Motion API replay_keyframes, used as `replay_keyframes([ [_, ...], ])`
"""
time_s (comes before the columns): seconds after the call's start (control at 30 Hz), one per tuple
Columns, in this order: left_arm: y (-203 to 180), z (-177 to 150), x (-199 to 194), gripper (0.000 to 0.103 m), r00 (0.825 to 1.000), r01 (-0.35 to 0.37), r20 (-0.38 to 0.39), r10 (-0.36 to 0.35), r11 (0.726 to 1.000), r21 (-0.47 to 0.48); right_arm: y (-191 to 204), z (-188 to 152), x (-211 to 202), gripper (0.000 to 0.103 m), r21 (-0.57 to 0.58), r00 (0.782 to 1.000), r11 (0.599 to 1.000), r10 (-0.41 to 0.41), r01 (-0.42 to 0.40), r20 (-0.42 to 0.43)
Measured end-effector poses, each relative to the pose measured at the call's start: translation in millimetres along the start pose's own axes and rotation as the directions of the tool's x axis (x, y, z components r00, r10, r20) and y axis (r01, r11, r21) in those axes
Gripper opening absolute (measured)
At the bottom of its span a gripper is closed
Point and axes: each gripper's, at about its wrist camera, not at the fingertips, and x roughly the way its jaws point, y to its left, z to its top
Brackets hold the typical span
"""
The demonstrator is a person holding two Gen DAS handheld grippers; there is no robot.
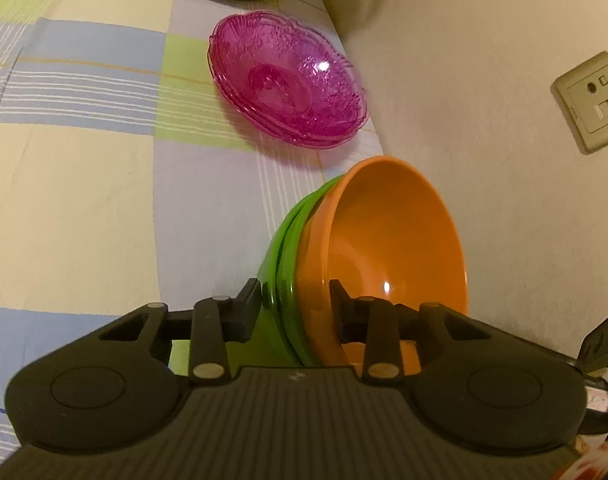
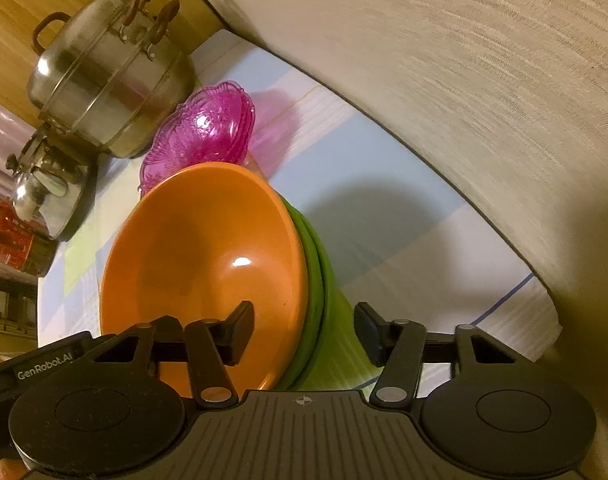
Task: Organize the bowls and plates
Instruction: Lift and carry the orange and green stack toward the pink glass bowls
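Orange plastic fills the middle of both wrist views: an orange bowl [image 1: 388, 248] sits nested inside a stack of green bowls [image 1: 282, 264], and the whole stack stands on a checked tablecloth [image 1: 84, 160] close to a cream wall [image 1: 484, 100]. The left gripper [image 1: 296, 300] straddles the near edge of the stack, one finger [image 1: 246, 308] outside the green wall, the other inside the orange bowl. Its pads sit right at the rims, yet whether they press on them I cannot tell. From the other side the right gripper [image 2: 304, 332] does the same: its left finger [image 2: 240, 332] is inside the orange bowl and its right finger stands beside the green side with a sliver of space showing, so those jaws are not yet clamped. Beyond the stack, further along the wall, lies a pile of pink glass plates [image 1: 288, 80] with scalloped, patterned rims, apart from the bowls. Behind them a lidded steel pot [image 2: 108, 80] stands on the cloth, with a steel kettle [image 2: 44, 196] beside it and a red tin [image 2: 12, 236] at the table's edge. A wall socket [image 1: 592, 100] is set into the wall to the right of the bowls
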Motion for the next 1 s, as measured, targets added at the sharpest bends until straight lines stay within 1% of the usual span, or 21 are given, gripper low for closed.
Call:
replay_keyframes([
  [0.03,0,1,2,0.031,1.0,-0.003,-0.004,0.003,1.0,0.0,0,0,1,0.04,0.004,1.0,1.0,0.0,0.0,-0.004],
  [0.17,-1,2,4,0.031,1.0,-0.012,-0.019,0.012,1.0,-0.001,-1,0,4,0.036,0.004,1.0,1.0,-0.01,0.01,-0.009],
  [0.23,-3,2,5,0.03,0.999,-0.021,-0.025,0.022,1.0,0.011,-1,0,5,0.032,0.004,1.0,1.0,-0.017,0.017,-0.01],
  [0.33,-6,3,6,0.029,0.999,-0.042,-0.028,0.043,0.998,0.037,-1,-1,5,0.029,0.001,1.0,1.0,-0.027,0.027,-0.008],
  [0.43,-9,2,7,0.028,0.998,-0.056,-0.026,0.059,0.996,0.074,2,-2,5,0.028,-0.016,0.999,0.999,-0.04,0.04,-0.003],
  [0.6,-9,0,7,0.027,0.998,-0.063,-0.022,0.065,0.995,0.078,3,-4,4,0.028,-0.019,0.999,0.999,-0.046,0.046,0.001],
  [0.77,-11,-2,4,0.027,0.997,-0.07,-0.015,0.071,0.994,0.086,1,-7,3,0.028,0.001,1.0,1.0,-0.031,0.031,-0.002],
  [1.0,-12,2,-9,0.027,0.998,-0.069,0.007,0.068,0.994,0.085,12,-6,-4,0.028,-0.016,1.0,1.0,-0.022,0.022,0.01],
])
